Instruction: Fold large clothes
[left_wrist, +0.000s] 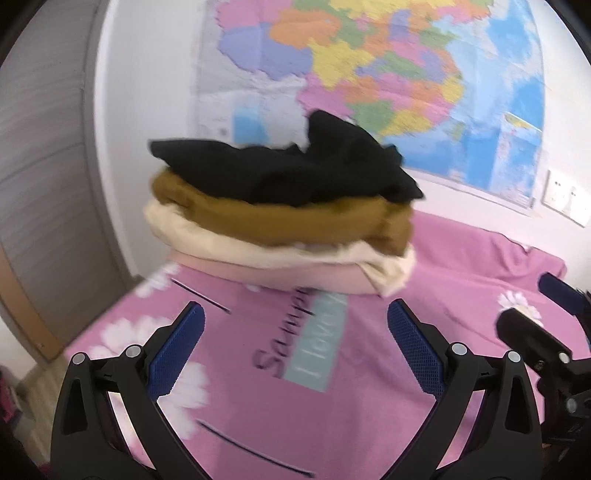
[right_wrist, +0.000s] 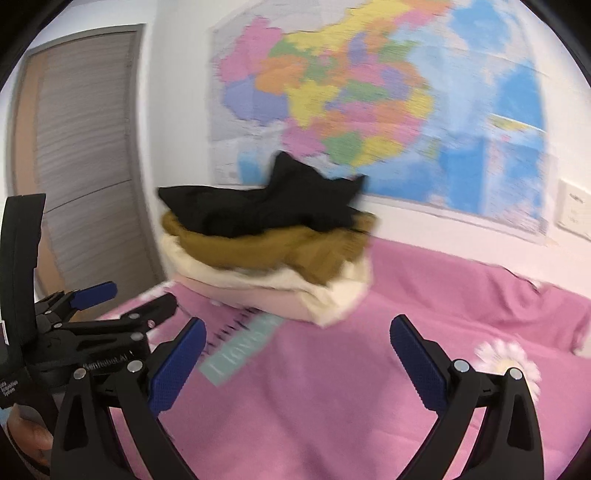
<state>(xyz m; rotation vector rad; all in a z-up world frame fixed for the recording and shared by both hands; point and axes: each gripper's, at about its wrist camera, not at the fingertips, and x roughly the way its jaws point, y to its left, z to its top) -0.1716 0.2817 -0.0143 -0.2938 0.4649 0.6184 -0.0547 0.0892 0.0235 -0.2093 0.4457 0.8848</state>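
A stack of folded clothes sits on the pink bed sheet (left_wrist: 461, 280): a crumpled black garment (left_wrist: 288, 173) on top, then a brown one (left_wrist: 288, 221), a cream one (left_wrist: 236, 247) and a pale pink one (left_wrist: 266, 275) at the bottom. My left gripper (left_wrist: 295, 314) is open and empty, a short way in front of the stack. The right gripper (right_wrist: 298, 328) is also open and holds nothing, facing the same stack (right_wrist: 266, 240) from slightly right. Each gripper shows in the other's view: the left gripper (right_wrist: 144, 299) and the right gripper (left_wrist: 535, 306).
The sheet (right_wrist: 424, 295) has white daisies and printed lettering (left_wrist: 317, 343). A large coloured map (left_wrist: 388, 74) hangs on the white wall behind the bed. A grey door (right_wrist: 85, 147) stands at the left, a wall socket (left_wrist: 565, 199) at the right. The bed's left edge drops to wooden floor (left_wrist: 37, 391).
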